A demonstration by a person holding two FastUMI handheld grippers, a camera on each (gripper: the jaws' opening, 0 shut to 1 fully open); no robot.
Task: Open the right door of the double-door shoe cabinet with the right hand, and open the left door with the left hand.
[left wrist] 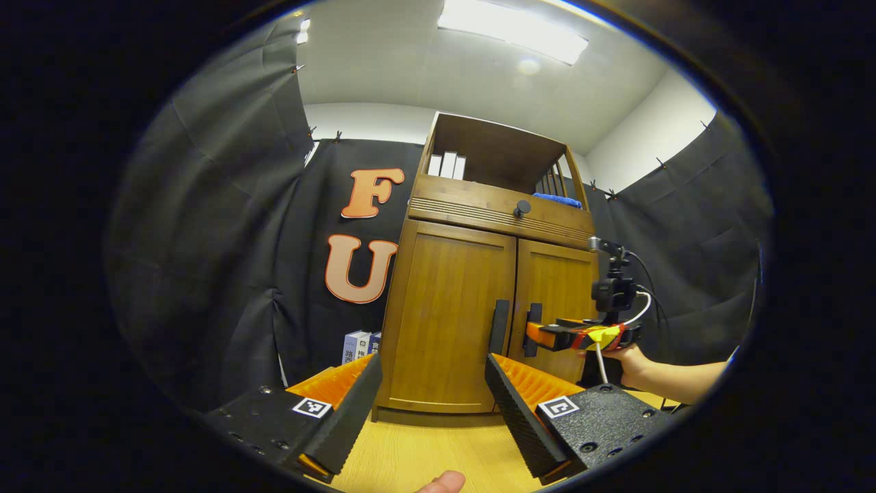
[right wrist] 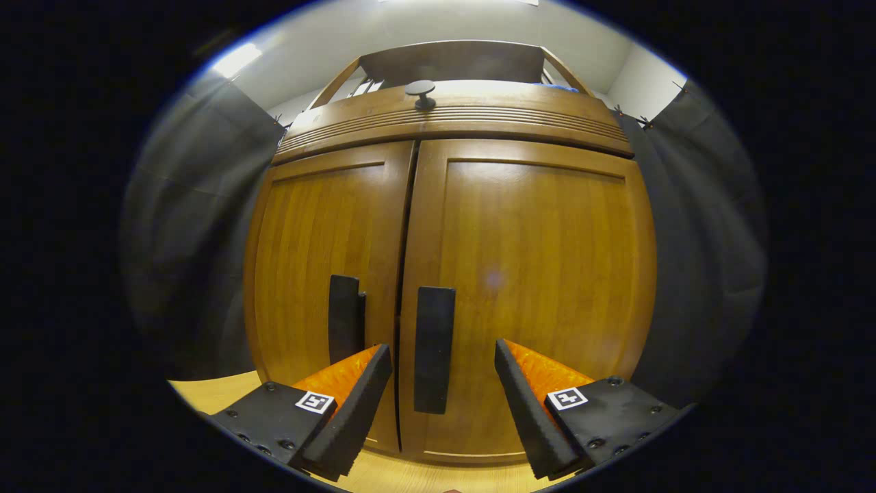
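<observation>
In the left gripper view, the left tongs (left wrist: 432, 404) stand wide apart with nothing between them, their black ribbed pads backed with orange plastic and each carrying a small square black-and-white marker. A fingertip (left wrist: 443, 482) shows at the bottom edge. Below them runs the pale wood desk (left wrist: 417, 459).

In the right gripper view, the right tongs (right wrist: 443, 404) are also spread wide, gripping nothing; the lower end of the right door's handle (right wrist: 434, 349) lies between the two pads, and whether a pad touches it cannot be told.

Beyond stands the shoe cabinet (left wrist: 479, 287) on the desk, upright, taller than wide, its front facing the tongs. It is warm brown wood with vertical grain. Both doors are shut: the left door (right wrist: 328, 239) and the right door (right wrist: 540, 274) are framed panels meeting at a dark centre seam. Each bears a flat black bar handle, long axis vertical, just beside the seam; the left handle (right wrist: 344, 318) is beside the right one.

Above the doors runs a grooved wooden band with a round black knob (right wrist: 420, 91). In the left gripper view the right tongs (left wrist: 537, 335) show side-on at the right handle, held by a hand (left wrist: 633, 363), with a camera and cables on top.

Farther up, an open shelf holds white boxes (left wrist: 446, 166) and a blue cloth (left wrist: 558, 200). Small boxes (left wrist: 359, 346) with unreadable print stand beside the cabinet's left foot.
</observation>
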